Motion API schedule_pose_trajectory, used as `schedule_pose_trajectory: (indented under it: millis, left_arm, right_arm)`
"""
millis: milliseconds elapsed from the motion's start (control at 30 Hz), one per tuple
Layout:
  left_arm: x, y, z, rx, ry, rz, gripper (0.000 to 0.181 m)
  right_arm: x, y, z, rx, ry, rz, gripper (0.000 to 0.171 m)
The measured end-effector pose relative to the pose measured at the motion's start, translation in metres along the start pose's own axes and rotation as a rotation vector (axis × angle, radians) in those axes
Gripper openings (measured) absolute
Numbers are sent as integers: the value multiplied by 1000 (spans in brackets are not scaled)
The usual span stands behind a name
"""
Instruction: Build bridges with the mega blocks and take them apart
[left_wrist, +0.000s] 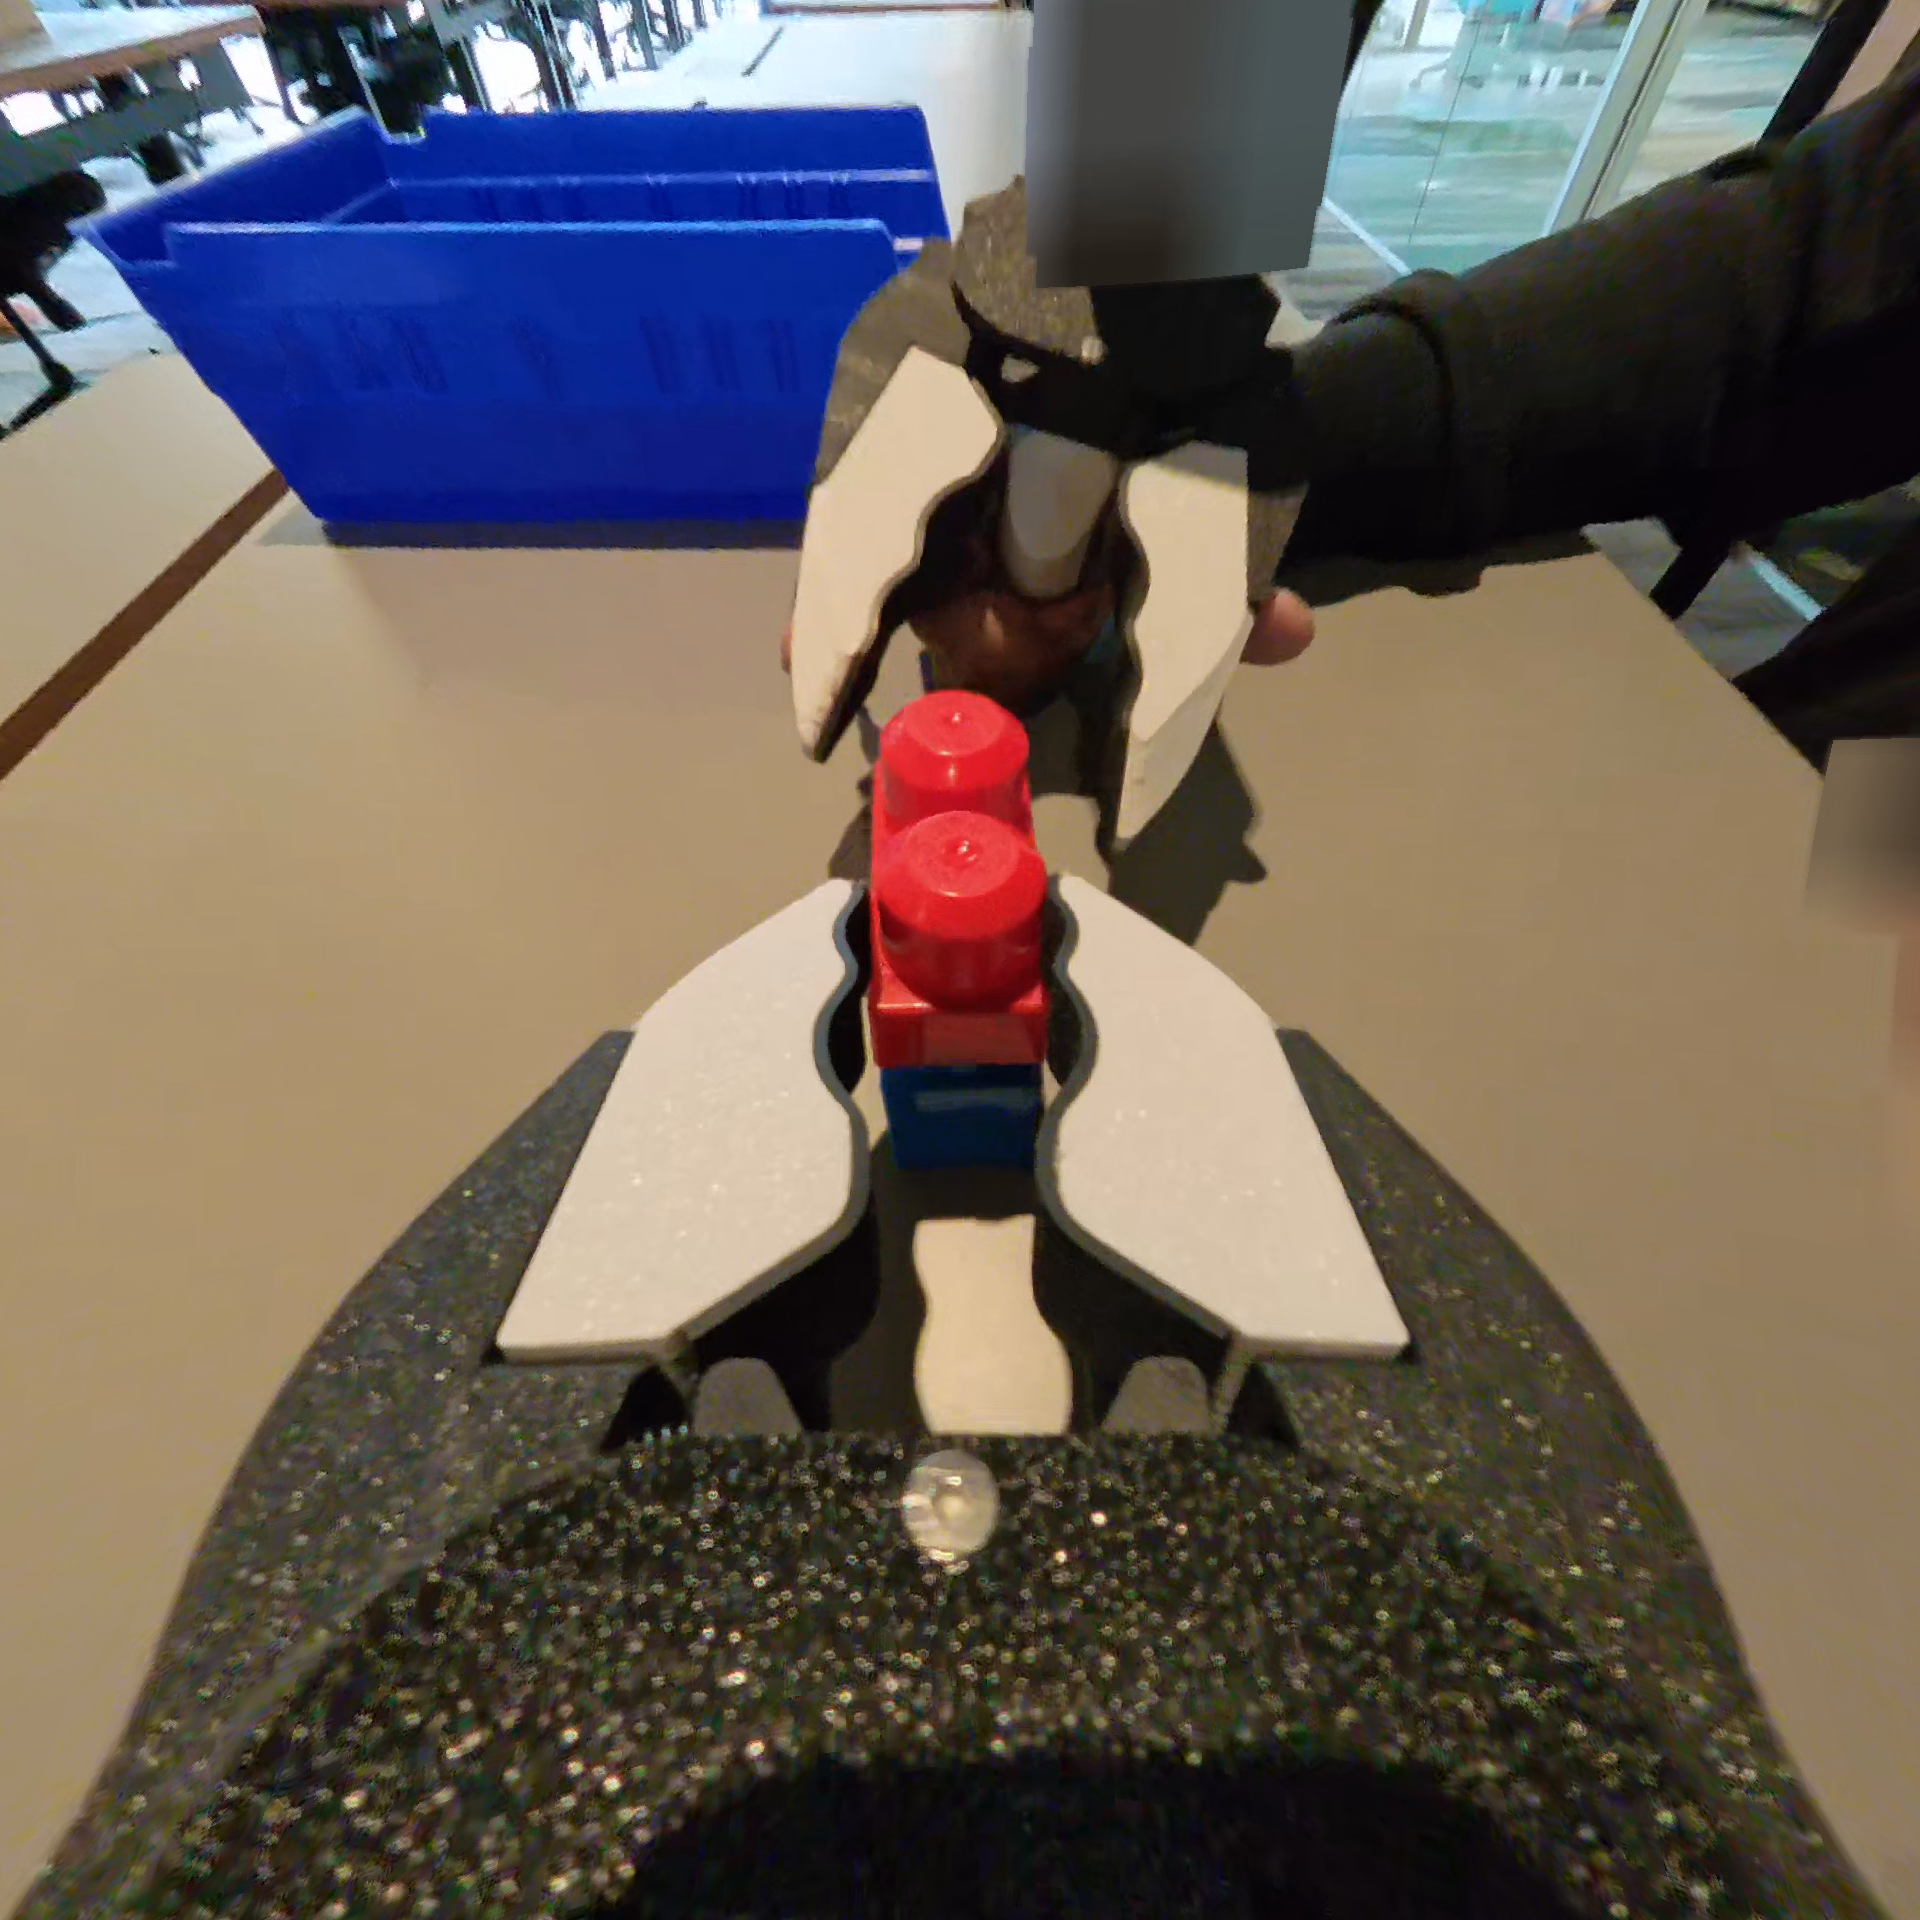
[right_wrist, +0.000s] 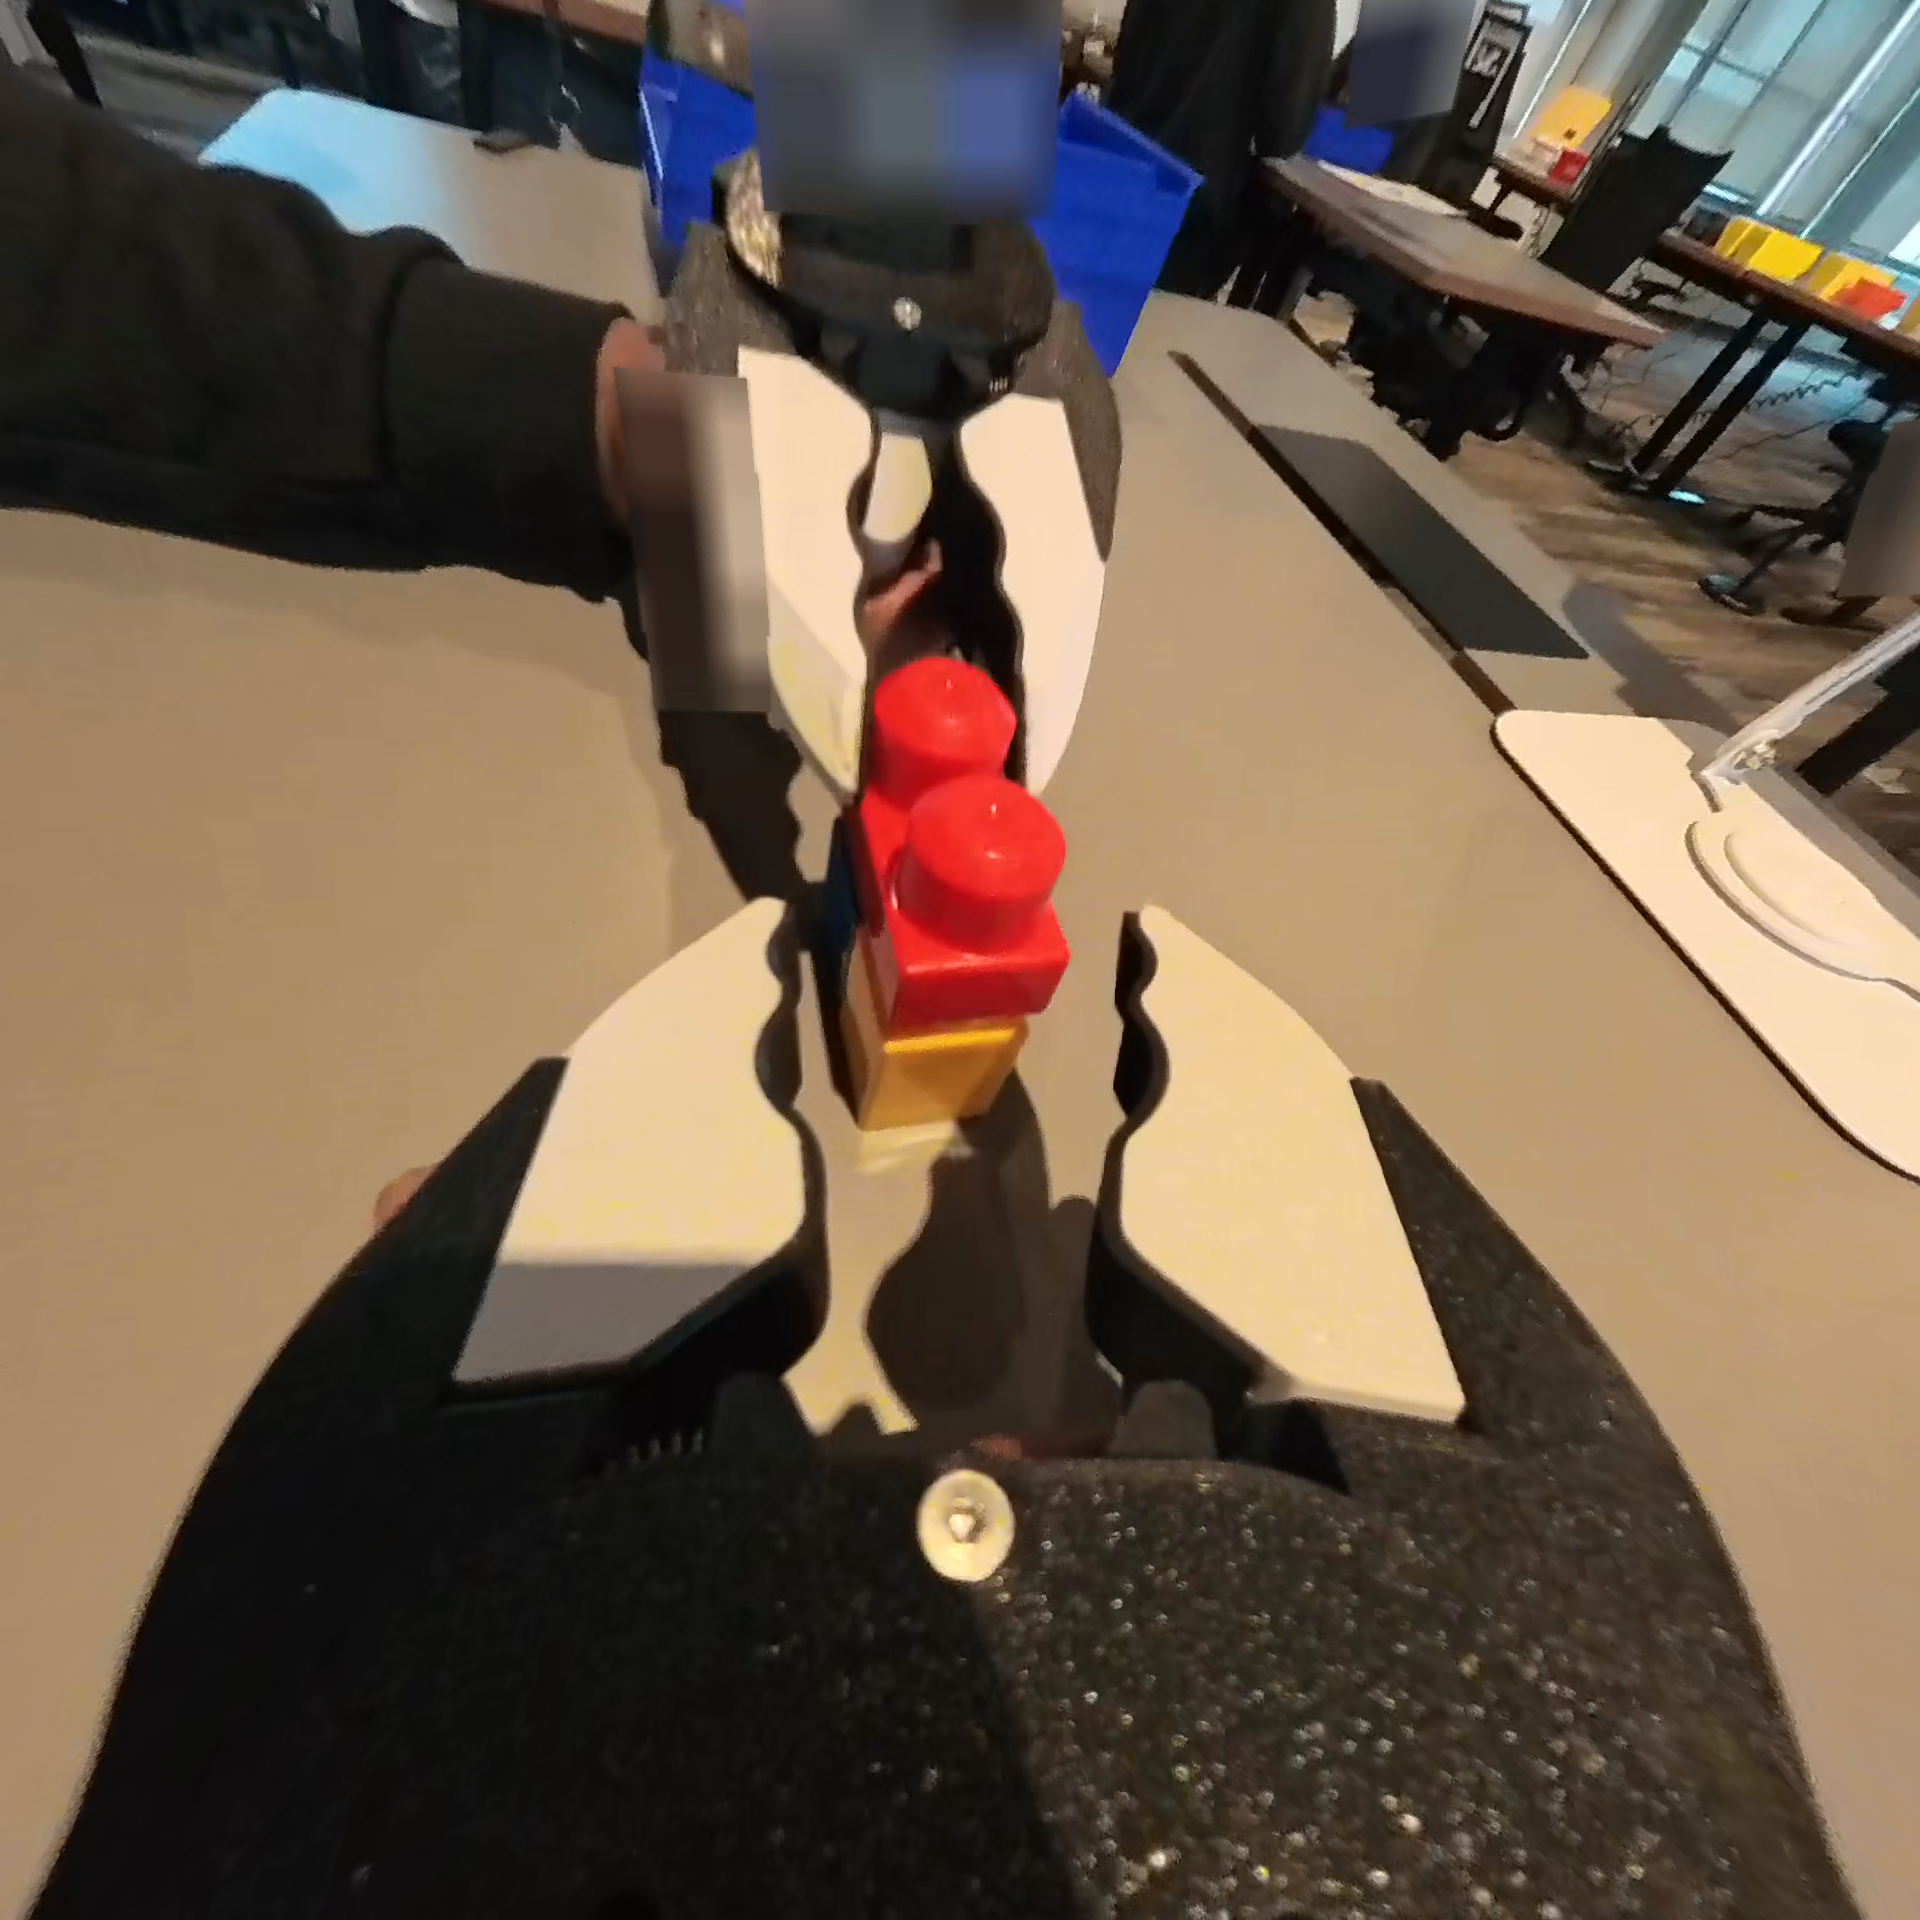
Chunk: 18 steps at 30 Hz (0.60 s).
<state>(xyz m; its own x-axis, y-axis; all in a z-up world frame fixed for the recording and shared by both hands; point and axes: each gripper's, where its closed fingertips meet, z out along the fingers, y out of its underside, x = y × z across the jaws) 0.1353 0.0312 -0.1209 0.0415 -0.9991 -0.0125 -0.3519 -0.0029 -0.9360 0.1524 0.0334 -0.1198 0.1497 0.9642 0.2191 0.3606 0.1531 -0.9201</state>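
A small bridge stands on the grey table (left_wrist: 416, 935): a red two-stud block (left_wrist: 956, 935) spans a blue block (left_wrist: 961, 1117) and a yellow block (right_wrist: 935, 1075). My left gripper (left_wrist: 956, 914) is shut on the red block's end above the blue block. It also shows in the right wrist view (right_wrist: 935, 769), at the far end of the red block (right_wrist: 966, 914). My right gripper (right_wrist: 954, 920) is open around the yellow end, its fingers not pressing the blocks. It shows from the front in the left wrist view (left_wrist: 977, 779). The blue block (right_wrist: 840, 894) is mostly hidden there.
A large blue bin (left_wrist: 540, 312) stands at the table's far edge behind the bridge. A white mat (right_wrist: 1714, 883) with a lamp base lies to the right. A dark strip (right_wrist: 1403, 520) runs along the table seam. A person's dark sleeves (left_wrist: 1558, 364) reach in. Less than 4 cm separates the two grippers' tips.
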Motion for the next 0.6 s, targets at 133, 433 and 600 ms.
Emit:
schedule_pose_trajectory:
  millis: [133,433,600]
  left_arm:
    - [-2,0,1,-1,-1,-18,30]
    - [-3,0,1,-5,-9,-28,30]
    - [-4,2,1,-15,-15,-67,30]
  right_arm:
    - [4,-4,0,30,-1,27,53]
    - [7,-11,-2,90,-55,91,28]
    - [8,-9,0,75,-108,177,27]
